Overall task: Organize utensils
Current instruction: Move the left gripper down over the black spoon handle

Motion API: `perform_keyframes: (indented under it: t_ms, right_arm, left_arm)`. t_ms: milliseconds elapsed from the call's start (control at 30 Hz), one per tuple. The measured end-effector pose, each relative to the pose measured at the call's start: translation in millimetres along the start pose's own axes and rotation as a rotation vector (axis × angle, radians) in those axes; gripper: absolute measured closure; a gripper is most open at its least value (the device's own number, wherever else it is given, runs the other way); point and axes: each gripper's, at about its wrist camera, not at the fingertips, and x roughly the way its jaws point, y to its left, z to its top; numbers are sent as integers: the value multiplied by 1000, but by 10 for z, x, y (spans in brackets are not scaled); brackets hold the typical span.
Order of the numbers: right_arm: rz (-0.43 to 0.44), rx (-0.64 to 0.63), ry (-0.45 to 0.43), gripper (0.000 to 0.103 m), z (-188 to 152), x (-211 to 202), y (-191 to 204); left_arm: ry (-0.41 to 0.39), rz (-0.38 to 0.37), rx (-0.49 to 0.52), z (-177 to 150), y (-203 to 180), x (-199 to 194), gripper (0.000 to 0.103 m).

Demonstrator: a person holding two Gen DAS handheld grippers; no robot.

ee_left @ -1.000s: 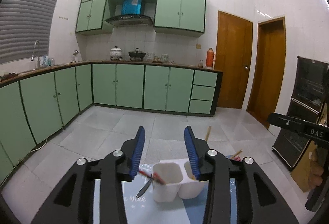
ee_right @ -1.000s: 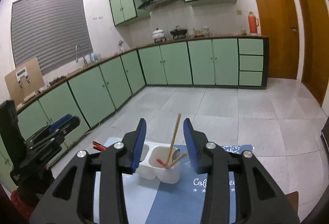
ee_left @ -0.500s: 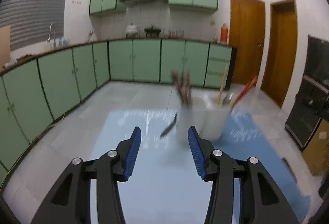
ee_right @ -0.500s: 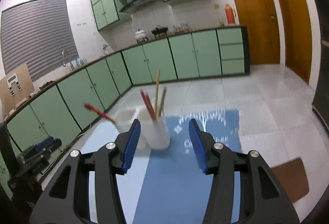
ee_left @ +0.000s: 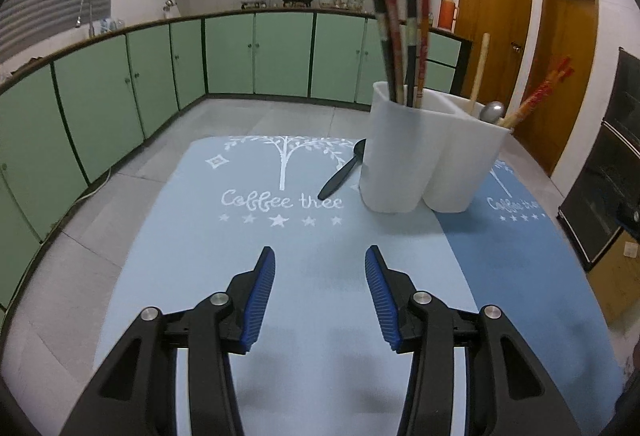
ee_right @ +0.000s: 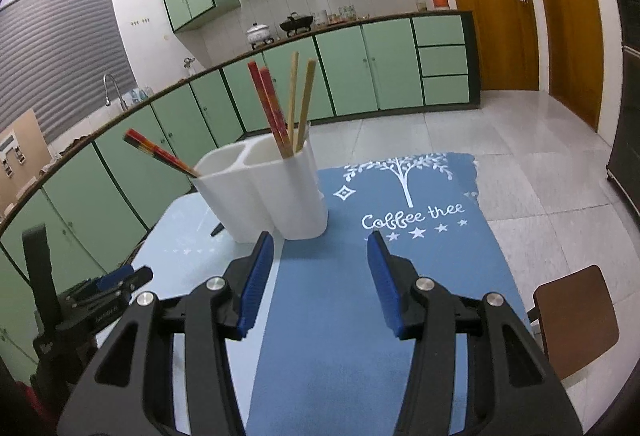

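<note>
A white two-compartment utensil holder point(ee_left: 424, 152) stands on the table mats and also shows in the right wrist view point(ee_right: 264, 192). Dark chopsticks point(ee_left: 400, 40) stand in its near compartment; a wooden stick point(ee_left: 479, 68), a metal spoon point(ee_left: 491, 112) and red chopsticks point(ee_left: 536, 92) are in the far one. A black spoon point(ee_left: 344, 172) lies on the light blue mat point(ee_left: 280, 268) beside the holder. My left gripper point(ee_left: 320, 292) is open and empty, short of the holder. My right gripper point(ee_right: 320, 276) is open and empty, just short of the holder.
A darker blue mat point(ee_right: 360, 316) lies next to the light one. A brown chair point(ee_right: 572, 320) sits at the table's right edge. A black oven point(ee_left: 608, 176) stands to the right. Green cabinets point(ee_left: 256, 56) line the walls.
Both grippers have pulled back and dropped lower, away from the holder. The holder now appears farther ahead and higher in both views. Both stay open.
</note>
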Motion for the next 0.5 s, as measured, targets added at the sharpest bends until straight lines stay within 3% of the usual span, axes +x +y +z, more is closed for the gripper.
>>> perform_keyframes:
  t_ms: [500]
  right_arm:
    - [-28,16,48,55,-6,424,-122]
  left_arm:
    - [54,-57,-19,426,3,681,62]
